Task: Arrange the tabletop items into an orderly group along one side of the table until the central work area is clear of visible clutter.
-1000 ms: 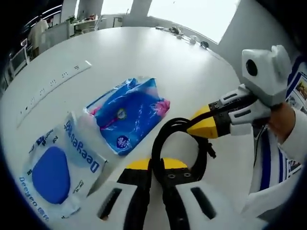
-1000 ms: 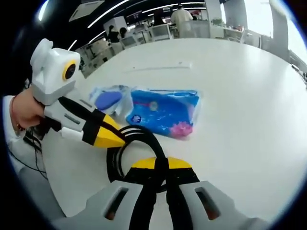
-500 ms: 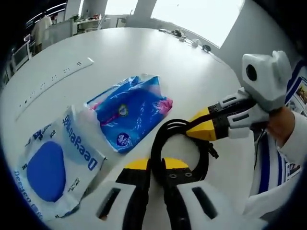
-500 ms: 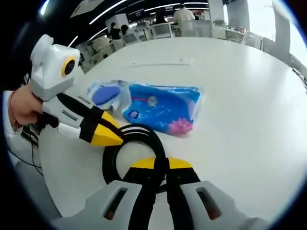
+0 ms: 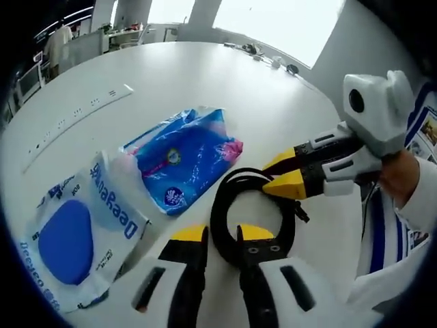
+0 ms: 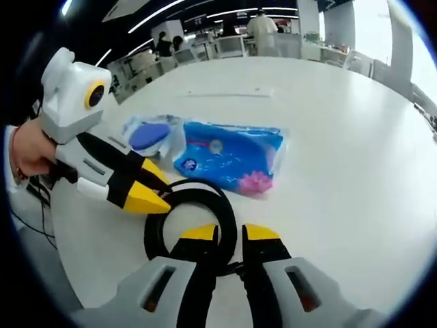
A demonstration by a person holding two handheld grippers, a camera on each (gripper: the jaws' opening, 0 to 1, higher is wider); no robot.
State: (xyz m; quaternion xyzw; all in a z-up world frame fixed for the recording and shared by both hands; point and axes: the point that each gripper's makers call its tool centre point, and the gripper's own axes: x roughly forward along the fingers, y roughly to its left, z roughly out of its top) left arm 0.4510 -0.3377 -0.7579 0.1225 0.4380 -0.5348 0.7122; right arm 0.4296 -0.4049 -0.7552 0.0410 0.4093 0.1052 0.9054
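While fingers (image 5: 190,234) parted, cable coil (image 5: 251,215) between.

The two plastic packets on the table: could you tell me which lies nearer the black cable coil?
The bright blue packet with the pink corner; the clear packet lies beyond it.

The near arc of the coiled black cable (image 5: 251,225) sits behind the left gripper (image 5: 222,236), so that part is hidden. The pouch with the blue pad (image 5: 75,236) gets cut off at the picture's edge in the left gripper view. The small print on the blue tissue pack (image 6: 232,162) is too tiny to read. The far desks (image 6: 205,48) are just a blur.
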